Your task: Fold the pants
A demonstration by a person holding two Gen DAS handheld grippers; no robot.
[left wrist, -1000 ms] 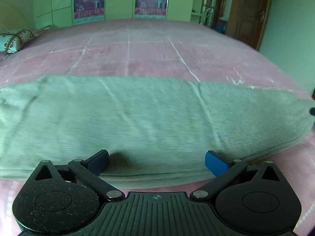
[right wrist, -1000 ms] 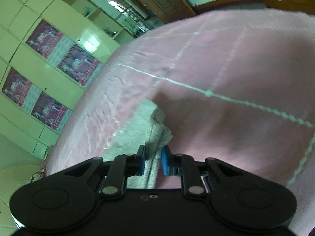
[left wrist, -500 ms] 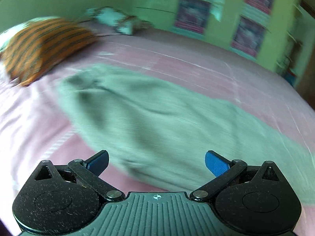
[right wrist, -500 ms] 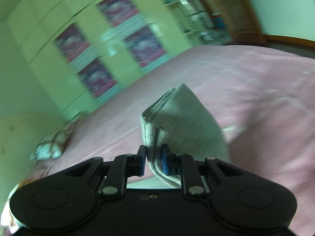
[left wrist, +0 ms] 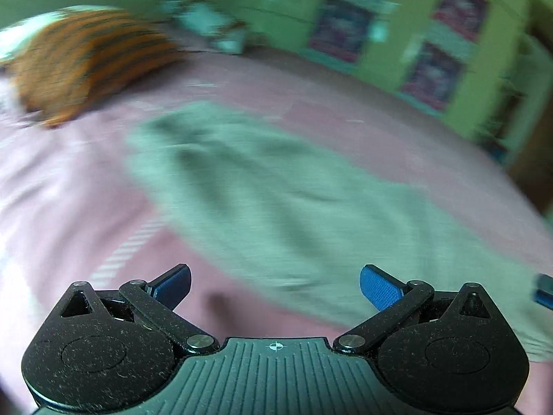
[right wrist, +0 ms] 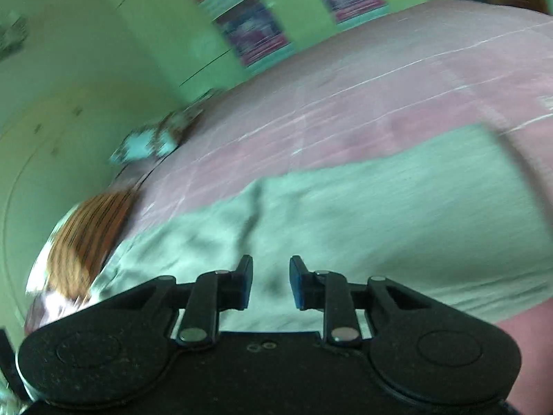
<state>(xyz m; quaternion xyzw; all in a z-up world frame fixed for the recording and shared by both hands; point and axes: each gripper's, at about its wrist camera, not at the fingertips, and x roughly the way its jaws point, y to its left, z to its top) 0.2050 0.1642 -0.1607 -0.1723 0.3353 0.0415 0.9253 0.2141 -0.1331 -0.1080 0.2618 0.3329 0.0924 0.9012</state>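
- Plainly, the grey pants [left wrist: 276, 200] lie flat on the pink bedspread [left wrist: 62, 207]; the right gripper [right wrist: 270, 285], jaws opening with nothing pinched, hovers over them.
- The left gripper [left wrist: 274, 285] is spread wide and empty.
- Risk: the soft layers may slide apart or crease unevenly once let go.
- No containers are visible.

We see a bed [left wrist: 69, 207] under a pink checked cover, with grey pants [left wrist: 276, 200] lying flat across it, an orange striped pillow [left wrist: 86, 62] and a patterned cushion [left wrist: 211, 27] beyond them.
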